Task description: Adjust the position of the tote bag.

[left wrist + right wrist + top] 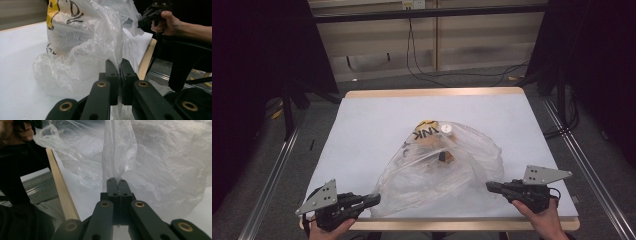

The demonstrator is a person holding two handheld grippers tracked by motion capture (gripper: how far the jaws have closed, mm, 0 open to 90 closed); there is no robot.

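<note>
Item: a clear plastic bag (447, 172) is seen lying on the white table (362, 130), near the front edge, with printed packets inside at its far end.
Bag axis: the length is taken to run from the near rim, between the two grippers, away toward the far side of the table.
Left gripper (374, 200): jaws are closed on a fold of the bag's near-left edge; in the left gripper view (119, 65) film is pinched between the pads.
Right gripper (488, 186): jaws are closed on the near-right edge; in the right gripper view (118, 182) a pleat of film rises straight out of the shut tips.
Key relation: the bag lies between the grippers, each holding one side of what is probably the mouth, though the opening itself is not clearly made out through the crumpled film.
Nearer hand: neither; both are already on the film.
Judged next: the two sides pulled apart or lifted together.
</note>
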